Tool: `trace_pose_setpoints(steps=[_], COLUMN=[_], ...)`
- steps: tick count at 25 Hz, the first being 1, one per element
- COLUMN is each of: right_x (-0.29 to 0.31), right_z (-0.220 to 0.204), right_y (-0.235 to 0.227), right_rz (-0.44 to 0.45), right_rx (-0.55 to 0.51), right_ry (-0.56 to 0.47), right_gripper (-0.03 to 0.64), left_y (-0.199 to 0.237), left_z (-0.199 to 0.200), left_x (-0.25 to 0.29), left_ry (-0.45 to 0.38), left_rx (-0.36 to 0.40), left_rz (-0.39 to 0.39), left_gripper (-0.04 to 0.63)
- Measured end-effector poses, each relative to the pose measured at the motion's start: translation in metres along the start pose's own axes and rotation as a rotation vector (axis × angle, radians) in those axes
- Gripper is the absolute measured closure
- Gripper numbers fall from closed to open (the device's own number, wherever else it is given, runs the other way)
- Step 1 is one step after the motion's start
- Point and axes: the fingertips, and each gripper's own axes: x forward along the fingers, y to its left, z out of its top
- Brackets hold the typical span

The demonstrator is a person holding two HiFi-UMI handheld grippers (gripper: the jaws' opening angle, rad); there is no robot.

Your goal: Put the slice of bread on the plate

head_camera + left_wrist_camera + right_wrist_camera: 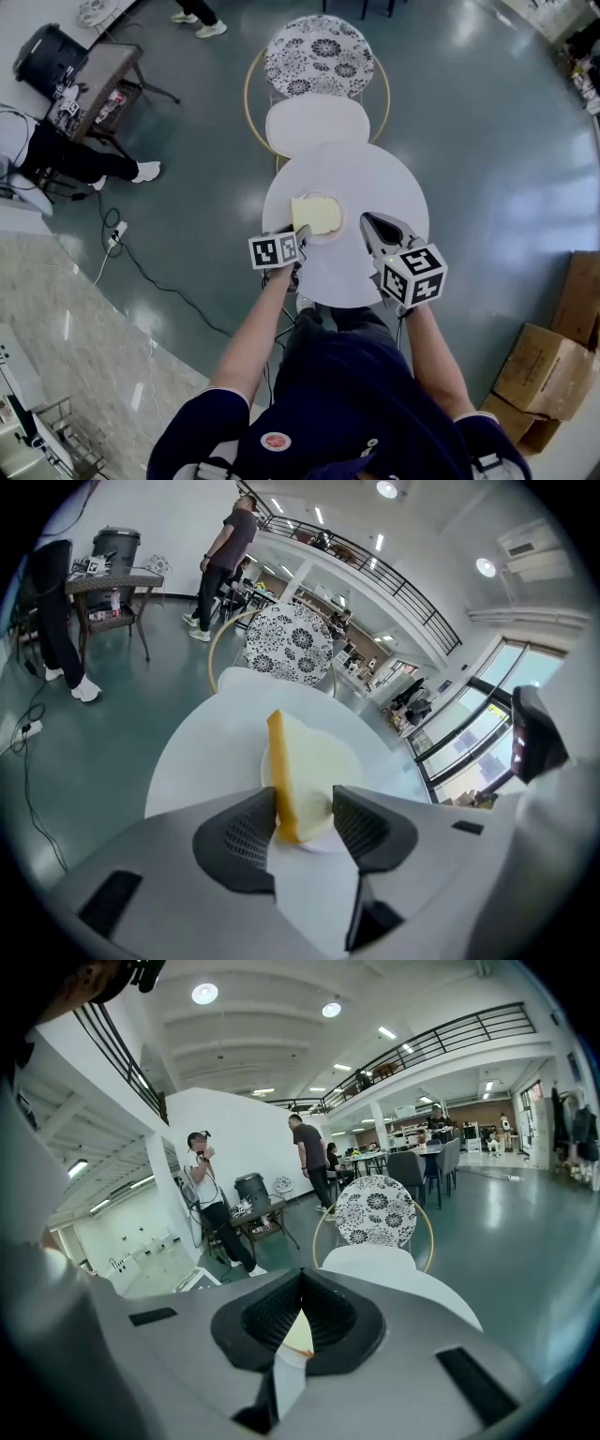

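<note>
A pale slice of bread (pixel 317 216) with a golden crust rests on a small white plate (pixel 338 231) on the round white table (pixel 375 178). My left gripper (pixel 302 234) is at the plate's near left rim. In the left gripper view the bread (pixel 300 775) leans on its crust edge over the plate (pixel 352 761), its near end between the jaws of the left gripper (pixel 305 799). The crust lies against the left pad and the right pad stands just off it. My right gripper (pixel 366 219) hovers right of the plate, shut and empty, and a sliver of bread (pixel 298 1335) shows below its tips (pixel 300 1274).
A chair with a patterned round back (pixel 317 56) and a white seat (pixel 314 122) stands against the table's far side. Cardboard boxes (pixel 544 361) lie on the floor at right. At far left are a small side table (pixel 98 80), a seated person's legs (pixel 84 164) and a floor cable (pixel 141 272).
</note>
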Motion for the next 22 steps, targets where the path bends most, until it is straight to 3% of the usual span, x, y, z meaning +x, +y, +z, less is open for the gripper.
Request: trace_pose_setpoints(steps=[12,22], right_x=[-0.006,-0.011], right_z=[0.001,0.006], right_y=[0.003,0.007], right_rz=[-0.005,-0.003], right_rx=[-0.002,0.001], right_ry=[-0.009,-0.030], right_gripper=[0.611,0.611], left_y=[0.007,0.005], left_z=[-0.001,0.018], left_x=[0.001,-0.017], left_ry=[0.001,-0.077], left_rx=[0.088,0.115], left_rz=[0.082,0.100], left_gripper=[0.396,0.368])
